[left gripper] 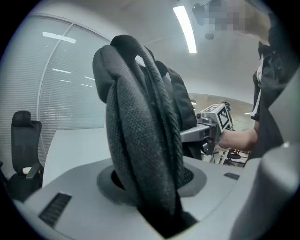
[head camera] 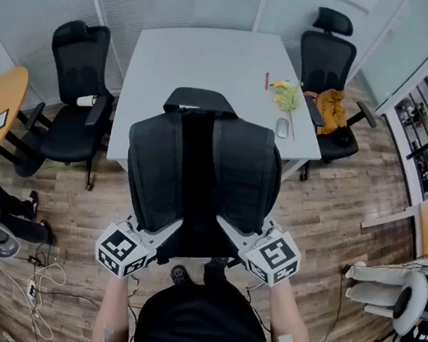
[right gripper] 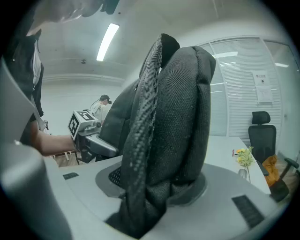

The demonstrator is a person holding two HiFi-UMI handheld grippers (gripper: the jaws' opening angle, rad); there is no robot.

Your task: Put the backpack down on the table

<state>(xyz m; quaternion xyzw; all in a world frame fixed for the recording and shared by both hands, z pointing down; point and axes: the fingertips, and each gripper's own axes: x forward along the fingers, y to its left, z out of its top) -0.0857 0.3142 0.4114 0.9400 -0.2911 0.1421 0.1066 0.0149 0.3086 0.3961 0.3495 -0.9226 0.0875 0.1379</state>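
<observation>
The backpack (head camera: 201, 180) hangs in the air between the two claws, back panel towards the person. The left claw (left gripper: 150, 187) is clamped on one padded strap (left gripper: 140, 140) and the right claw (right gripper: 154, 187) on the other (right gripper: 173, 126); each strap rises upright from its jaws. The bench (head camera: 206, 56) lies just beyond both claws, past the bag's top.

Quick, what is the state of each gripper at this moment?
Left gripper: closed, holding the backpack by one shoulder strap.
Right gripper: closed, holding the backpack by the other shoulder strap.
</observation>
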